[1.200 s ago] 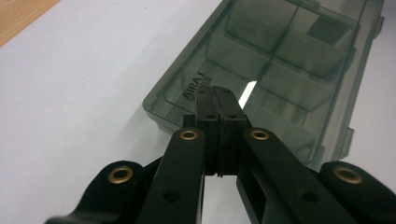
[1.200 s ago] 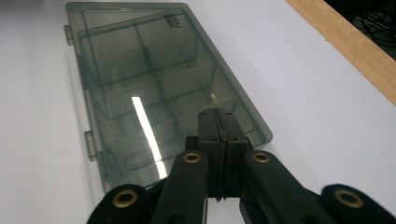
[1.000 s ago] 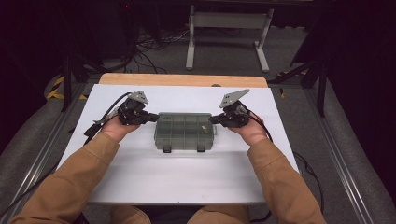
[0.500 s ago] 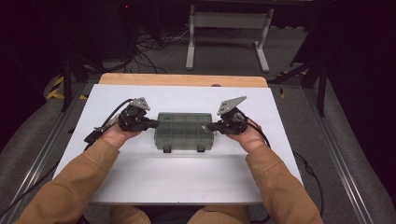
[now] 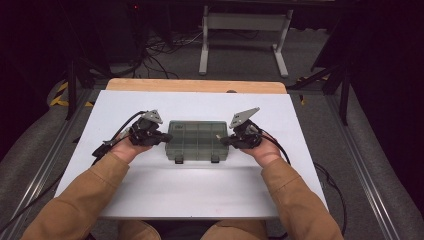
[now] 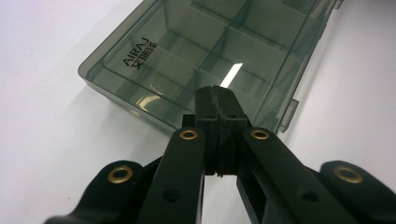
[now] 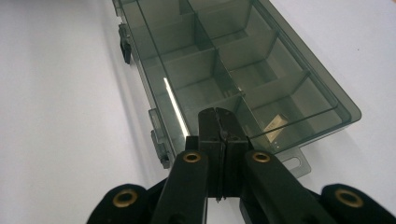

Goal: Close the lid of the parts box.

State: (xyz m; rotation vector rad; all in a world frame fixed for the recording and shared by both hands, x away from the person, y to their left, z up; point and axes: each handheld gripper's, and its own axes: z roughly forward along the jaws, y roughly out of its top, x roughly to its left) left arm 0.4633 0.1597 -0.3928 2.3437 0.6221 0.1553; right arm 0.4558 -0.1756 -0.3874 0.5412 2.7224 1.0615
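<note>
Two grippers: one at each short end of a compartment box (image 5: pixel 198 140).
Box type: smoked translucent plastic organiser, lid down, "AIRAJ" printed on lid (image 6: pixel 140 52).
Box location: centre of white table (image 5: pixel 200 190), lying flat.
Long axis: left to right across the table.
Facing: two latches (image 5: pixel 178 160) on the long edge nearest the person.
Interior: dividers visible through lid; small pale item in one end compartment (image 7: pixel 276 122), identity unclear.
Left gripper (image 5: pixel 161 136): jaws pressed together, nothing between them, tips at or over the box's left end; contact unclear.
Right gripper (image 5: pixel 225 139): jaws likewise closed and empty, tips at the box's right end.
Hands: both in tan sleeves (image 5: pixel 80 205).
</note>
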